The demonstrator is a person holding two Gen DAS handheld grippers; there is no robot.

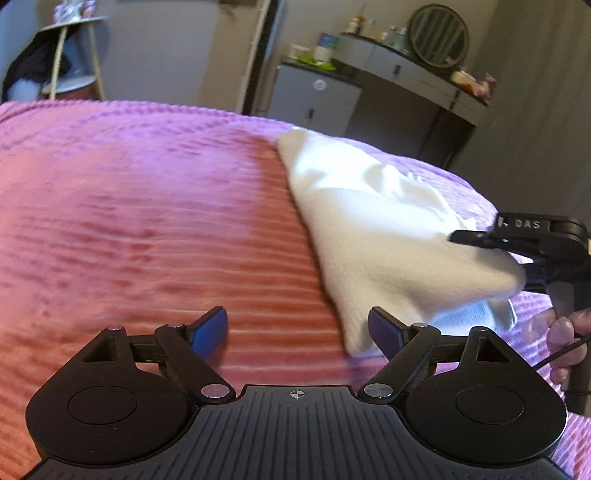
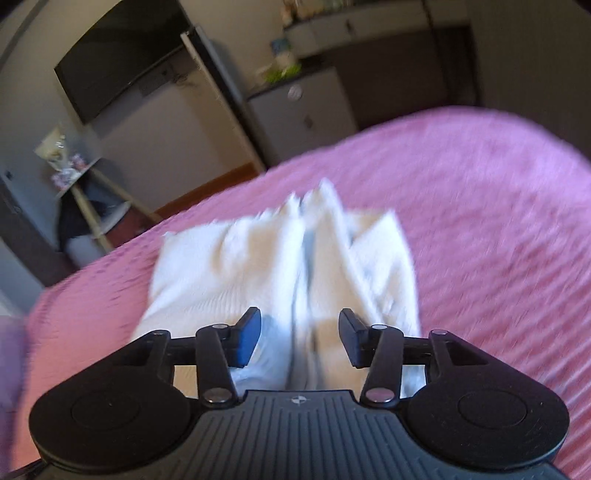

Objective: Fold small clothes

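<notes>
Here the left claw (image 1: pixel 297 330) tilts down, spread empty; crumpled white knit cloth (image 1: pixel 373 236) lies right. Right claw (image 2: pixel 299 338) straddles it, parted.

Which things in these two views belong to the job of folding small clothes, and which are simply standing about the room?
Part of the job:
white garment
pink bedspread, the folding surface
left gripper, open over the bedspread
right gripper, jaws apart with the garment between them

Just standing about:
round mirror
small fridge
wall television
side shelf
</notes>
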